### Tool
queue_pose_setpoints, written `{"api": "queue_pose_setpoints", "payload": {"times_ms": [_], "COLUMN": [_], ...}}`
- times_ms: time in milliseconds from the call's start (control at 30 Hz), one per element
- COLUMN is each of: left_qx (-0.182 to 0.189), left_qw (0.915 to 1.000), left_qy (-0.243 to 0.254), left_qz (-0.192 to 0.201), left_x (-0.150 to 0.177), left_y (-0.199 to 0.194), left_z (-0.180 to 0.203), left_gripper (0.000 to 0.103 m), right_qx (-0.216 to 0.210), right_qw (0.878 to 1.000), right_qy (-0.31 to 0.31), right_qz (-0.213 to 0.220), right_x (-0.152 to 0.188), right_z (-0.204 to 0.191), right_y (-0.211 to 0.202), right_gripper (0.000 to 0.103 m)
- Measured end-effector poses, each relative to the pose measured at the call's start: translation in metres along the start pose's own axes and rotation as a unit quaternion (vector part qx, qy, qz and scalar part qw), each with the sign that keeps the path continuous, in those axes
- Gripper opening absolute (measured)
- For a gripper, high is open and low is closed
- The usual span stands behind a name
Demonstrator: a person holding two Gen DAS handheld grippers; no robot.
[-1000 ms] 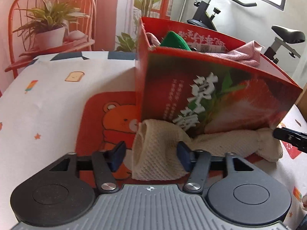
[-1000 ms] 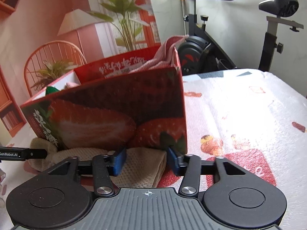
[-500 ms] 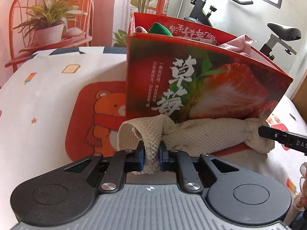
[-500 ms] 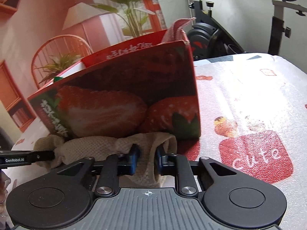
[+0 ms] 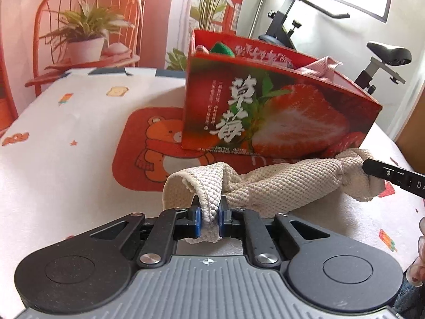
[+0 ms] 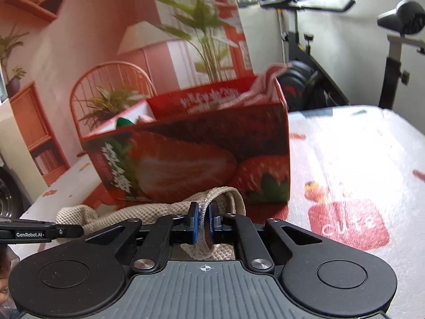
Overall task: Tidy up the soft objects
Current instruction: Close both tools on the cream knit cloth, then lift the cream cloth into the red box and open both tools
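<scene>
A cream knitted cloth (image 5: 279,186) is stretched between my two grippers, lifted just in front of the red strawberry box (image 5: 265,111). My left gripper (image 5: 209,219) is shut on the cloth's left end. My right gripper (image 6: 203,223) is shut on the cloth's (image 6: 148,212) right end; its finger shows in the left wrist view (image 5: 393,175). The box (image 6: 191,156) holds a green item (image 5: 221,47) and a pink cloth (image 5: 321,66).
The table carries a white printed cover with an orange bear patch (image 5: 154,146) and a red "cute" patch (image 6: 348,223). An orange chair with a potted plant (image 5: 85,40) stands behind on the left, an exercise bike (image 5: 377,61) behind on the right.
Both grippers have closed on the cloth's ends, then lifted it and drawn it back from the box. The cloth now hangs taut between them.
</scene>
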State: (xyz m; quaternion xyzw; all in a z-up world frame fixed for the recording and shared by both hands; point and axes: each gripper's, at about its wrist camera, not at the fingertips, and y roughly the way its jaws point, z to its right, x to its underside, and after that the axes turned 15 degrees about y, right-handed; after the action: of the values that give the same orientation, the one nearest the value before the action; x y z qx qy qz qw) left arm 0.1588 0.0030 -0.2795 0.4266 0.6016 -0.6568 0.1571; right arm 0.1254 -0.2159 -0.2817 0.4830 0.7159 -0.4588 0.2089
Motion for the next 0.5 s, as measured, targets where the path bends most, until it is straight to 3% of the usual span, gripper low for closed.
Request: {"api": "queue_pose_setpoints", "payload": {"times_ms": [300,500], "left_qx": [-0.008,-0.014], "left_qw": [0.9989,0.9952], "left_qy": [0.002,0.018], "left_qz": [0.046,0.095], "left_x": [-0.006,-0.033], "left_y": [-0.034,-0.056], "left_z": [0.006,0.007], "left_gripper": [0.013,0.013], "right_qx": [-0.019,-0.029], "right_qw": [0.999,0.997], "right_qy": [0.0,0.003], "right_qz": [0.039,0.071], "right_x": [-0.006,-0.026], "right_z": [-0.01,-0.016], "right_y": [-0.035,-0.056], "right_gripper": [0.007,0.006]}}
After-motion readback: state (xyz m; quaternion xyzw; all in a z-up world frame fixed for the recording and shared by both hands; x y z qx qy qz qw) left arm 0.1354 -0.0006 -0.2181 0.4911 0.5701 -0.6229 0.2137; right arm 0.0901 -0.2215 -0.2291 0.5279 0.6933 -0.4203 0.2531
